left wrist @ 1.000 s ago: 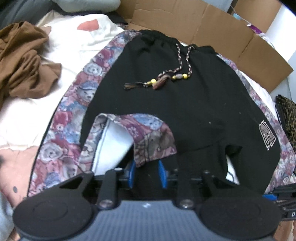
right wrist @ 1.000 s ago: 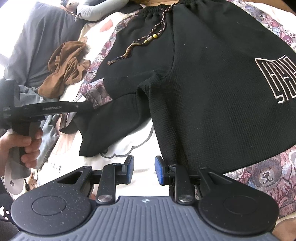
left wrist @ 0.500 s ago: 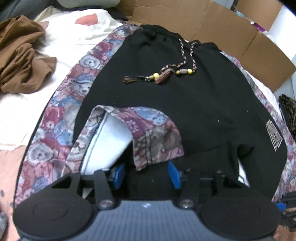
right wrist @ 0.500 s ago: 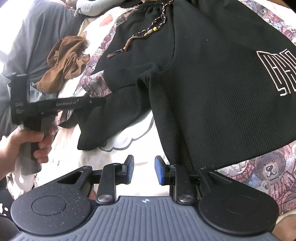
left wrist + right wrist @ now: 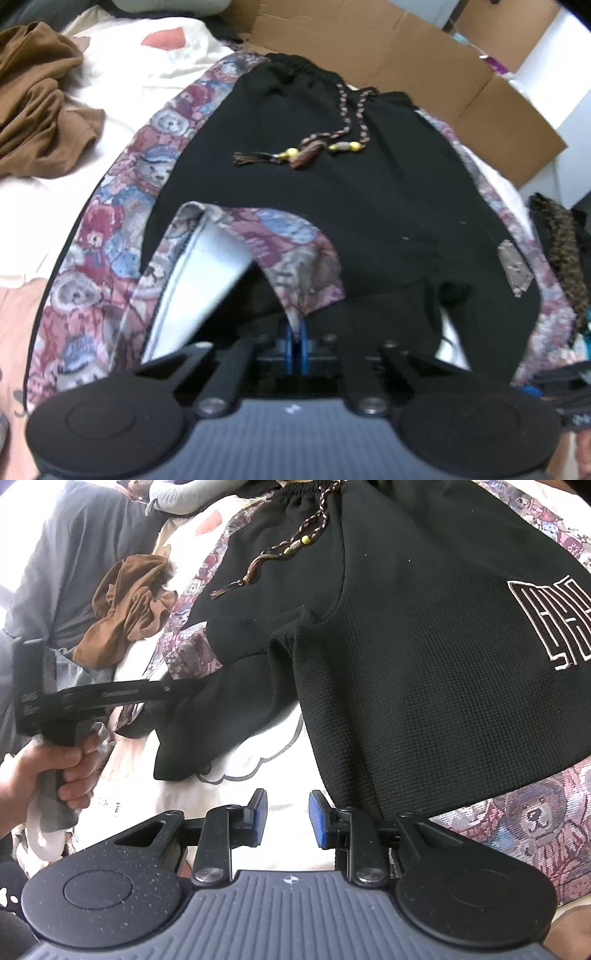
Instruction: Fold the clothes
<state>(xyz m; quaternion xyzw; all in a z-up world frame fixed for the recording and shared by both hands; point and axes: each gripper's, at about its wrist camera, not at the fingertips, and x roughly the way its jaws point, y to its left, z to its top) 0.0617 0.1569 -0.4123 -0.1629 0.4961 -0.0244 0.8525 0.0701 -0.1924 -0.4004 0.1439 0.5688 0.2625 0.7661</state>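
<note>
Black shorts (image 5: 369,206) lie flat on bear-print blanket (image 5: 122,206), drawstring (image 5: 332,144) on top, waistband toward cardboard (image 5: 406,55). Left gripper (image 5: 294,343): jaws pinched tight on blanket's turned-up corner, white underside showing, just over shorts' left leg. Right gripper (image 5: 284,818): jaws partly apart, nothing btwn them, near right leg hem. Brown garment (image 5: 129,609) crumpled well apart.

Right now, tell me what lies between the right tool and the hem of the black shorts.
Only bare cream bedding. In the right wrist view the right tool stands open, nothing between its pads, just short of the black shorts.
</note>
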